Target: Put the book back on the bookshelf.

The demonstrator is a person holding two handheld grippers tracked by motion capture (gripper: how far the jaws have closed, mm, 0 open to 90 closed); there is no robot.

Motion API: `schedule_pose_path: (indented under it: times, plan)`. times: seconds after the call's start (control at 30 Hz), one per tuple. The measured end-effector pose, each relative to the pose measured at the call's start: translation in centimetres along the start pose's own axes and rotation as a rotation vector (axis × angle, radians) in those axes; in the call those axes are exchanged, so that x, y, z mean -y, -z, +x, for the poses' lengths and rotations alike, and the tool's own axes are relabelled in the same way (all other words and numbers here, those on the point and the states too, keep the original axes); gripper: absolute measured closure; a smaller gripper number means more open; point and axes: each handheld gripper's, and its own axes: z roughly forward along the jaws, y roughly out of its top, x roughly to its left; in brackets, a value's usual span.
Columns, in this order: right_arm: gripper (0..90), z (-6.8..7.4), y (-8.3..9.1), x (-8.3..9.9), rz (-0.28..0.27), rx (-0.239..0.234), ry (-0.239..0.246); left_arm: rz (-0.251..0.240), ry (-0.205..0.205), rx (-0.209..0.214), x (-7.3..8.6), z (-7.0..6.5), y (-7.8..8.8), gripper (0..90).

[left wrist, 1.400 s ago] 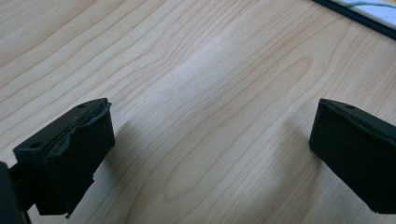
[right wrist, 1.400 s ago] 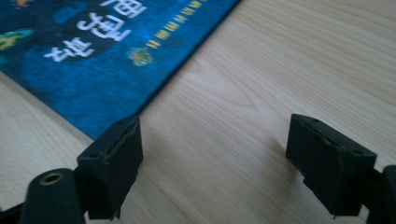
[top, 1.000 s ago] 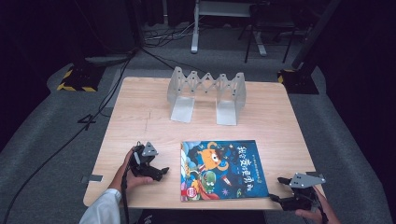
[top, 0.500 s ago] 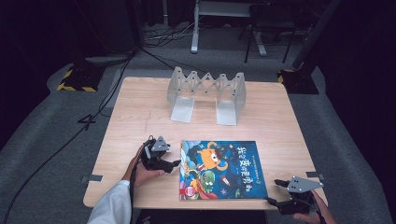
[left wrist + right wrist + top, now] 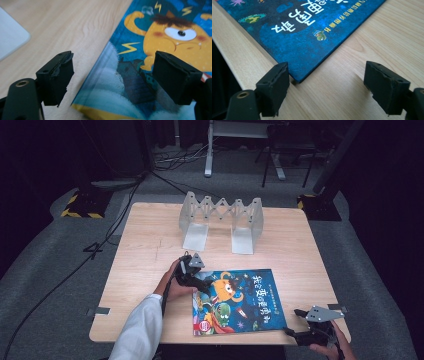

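Picture book (image 5: 237, 301) lying flat, cover up, on the near half of the desk (image 5: 145, 250), toward the 6 o'clock edge, orange monster and white lettering showing. Left tongs (image 5: 200, 285) sitting at the book's 10 o'clock corner, held by a hand (image 5: 172, 282) in a white sleeve (image 5: 137, 330). In the left gripper view the left tongs (image 5: 113, 77) are straddling the book's spine edge (image 5: 100, 67), one jaw over bare wood, the other over the cover; jaws have just been closing a bit then easing out, standing wide, nothing pinched, pads not pressing the book. Right tongs (image 5: 295, 322) resting at the book's 4 o'clock corner, near the desk's front edge. In the right gripper view the right tongs (image 5: 325, 85) are gaping wide, book corner (image 5: 298, 78) lying just beside the one jaw, not gripped. Grey folding book rack (image 5: 222, 222) standing at 12 o'clock from the book, well apart from it, at the far side of the desk.
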Motion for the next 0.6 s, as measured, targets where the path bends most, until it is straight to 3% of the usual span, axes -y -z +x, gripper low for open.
schedule_pose_path:
  times: [0.07,0.13,0.23,0.3,0.47,0.6]
  plan:
    - [23.4,-0.1,0.0,-0.1,-0.003,0.013,-0.012,0.006,0.0,0.024,0.0,0.1,0.0,16.0]
    - [29.2,-0.3,-0.1,-0.2,-0.01,0.022,-0.032,0.028,0.006,0.093,0.2,0.2,0.0,16.2]
    - [32.7,-0.5,-0.3,-0.4,-0.017,0.037,-0.037,0.034,0.004,0.091,0.6,0.0,0.4,14.8]
    - [42.2,-0.7,-0.6,-0.7,-0.027,0.046,-0.036,0.053,0.002,0.09,1.1,-0.2,1.0,13.6]
    - [41.3,-0.8,-2.2,-2.3,-0.011,0.005,-0.01,0.052,0.004,0.089,3.2,-0.8,3.0,13.4]
    - [40.8,-0.8,-3.2,-3.4,0.001,0.006,-0.01,0.049,0.004,0.088,4.5,-1.4,4.2,13.3]
